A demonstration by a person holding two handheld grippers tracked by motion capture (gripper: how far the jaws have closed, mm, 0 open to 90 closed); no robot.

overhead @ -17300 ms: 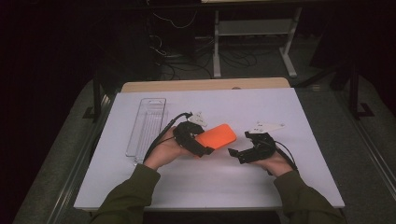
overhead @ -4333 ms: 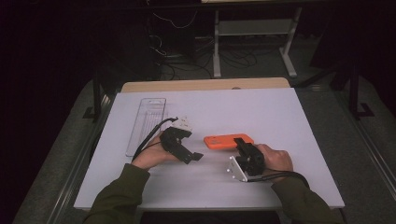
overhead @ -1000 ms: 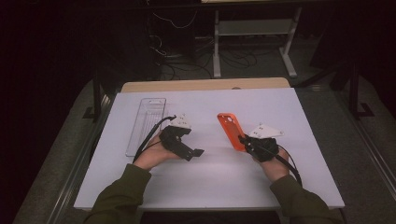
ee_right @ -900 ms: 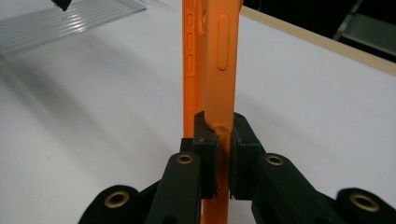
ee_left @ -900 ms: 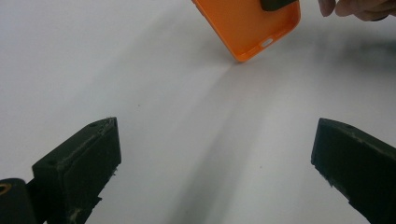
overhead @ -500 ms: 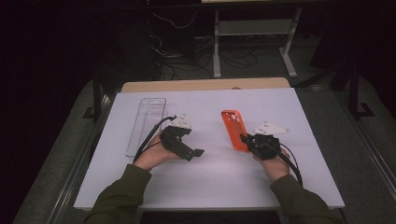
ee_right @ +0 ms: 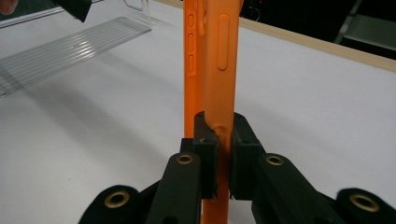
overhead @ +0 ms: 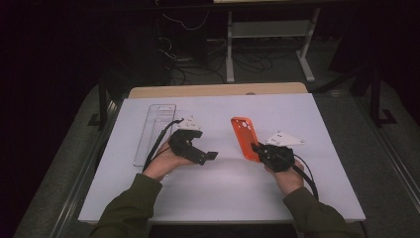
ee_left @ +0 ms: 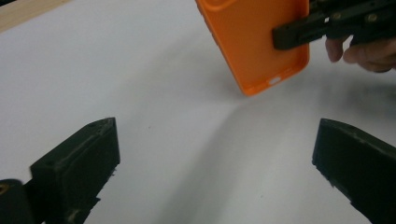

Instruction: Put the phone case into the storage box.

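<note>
Clear plastic tray lies out past your left gripper, off its outer side, apart from it, nothing in it that can be made out. White table bare beneath both hands.

Progress, as a judgement: the orange phone case is picked up and in one hand's control; your other hand has let go or not yet taken it. What is left looks like a hand-over or a placing, perhaps into the tray. Not yet begun.

Left gripper: jaws spread wide and have just been opening further. Nothing between them but table. In the left gripper view the case hangs ahead of the jaws, beyond the right-hand one, well apart from both.

Right gripper: jaws drawn together, clamped on the case's side wall. In the right gripper view the pads pinch one thin wall, which buckles slightly at the bite; the case rises straight up from the right gripper, on edge, buttons facing the camera. Grip sits near one end, so most of the case is unsupported ahead of the jaws. Expect it to flex.
</note>
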